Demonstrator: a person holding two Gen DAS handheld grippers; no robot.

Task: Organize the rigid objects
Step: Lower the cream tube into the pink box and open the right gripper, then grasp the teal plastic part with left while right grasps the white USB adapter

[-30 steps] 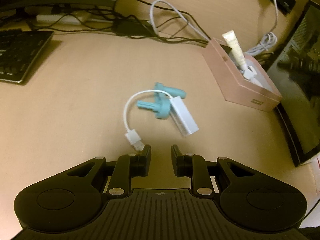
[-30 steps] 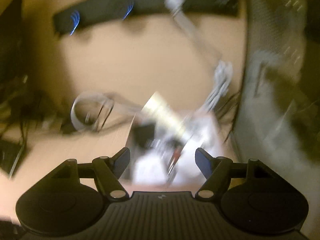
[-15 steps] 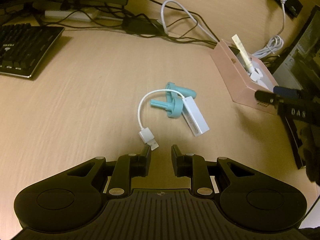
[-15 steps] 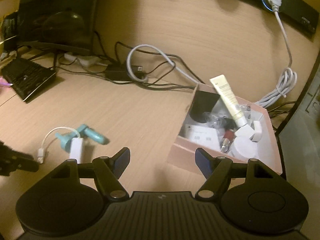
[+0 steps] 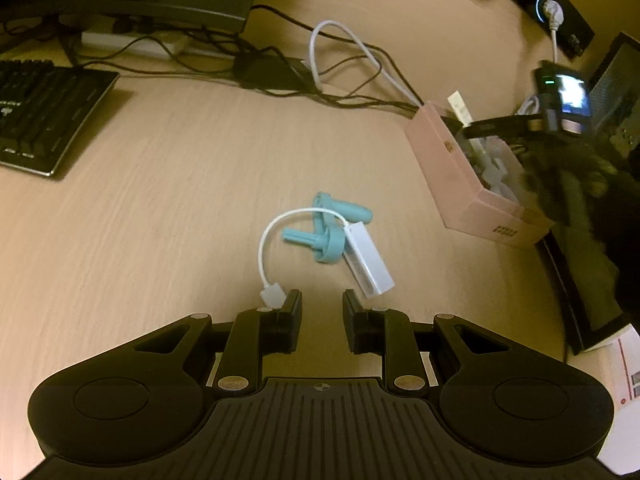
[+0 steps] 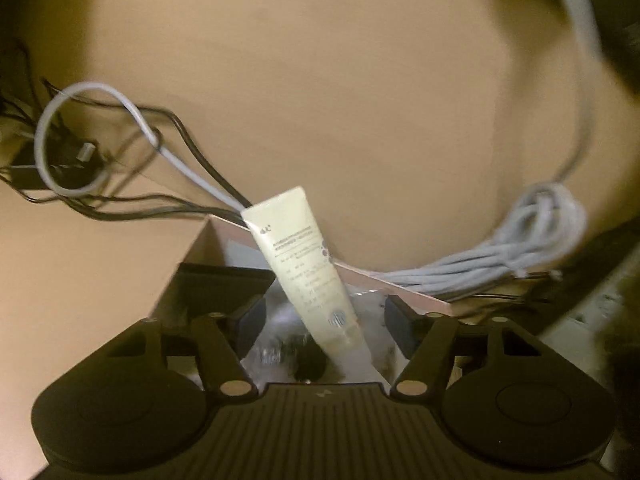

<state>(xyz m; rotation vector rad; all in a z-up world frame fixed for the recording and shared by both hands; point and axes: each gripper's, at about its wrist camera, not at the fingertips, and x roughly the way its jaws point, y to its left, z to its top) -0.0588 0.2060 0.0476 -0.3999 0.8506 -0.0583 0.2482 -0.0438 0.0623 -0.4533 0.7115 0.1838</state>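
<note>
A white USB adapter (image 5: 368,264) with a looped cable lies on the wooden desk, resting against two teal plastic pieces (image 5: 330,236). My left gripper (image 5: 322,312) stands open just before them, nothing between its fingers, the adapter's plug (image 5: 272,294) by its left fingertip. A pink box (image 5: 452,172) with several small items stands to the right. My right gripper (image 6: 326,320) hangs over the box (image 6: 202,246); its jaws are closing around a cream tube (image 6: 304,264) that leans upright inside. The pads stay apart from the tube. The right gripper (image 5: 492,128) also shows over the box in the left wrist view.
A black keyboard (image 5: 40,116) lies at the far left, a monitor base (image 5: 160,0) and tangled cables (image 5: 340,64) behind. A coiled grey cable (image 6: 532,236) lies right of the box. A dark screen (image 5: 580,280) stands along the desk's right edge.
My right gripper swung across to the pink box and sank over it, and its jaws narrowed with the tube now between them. The left gripper has barely moved.
</note>
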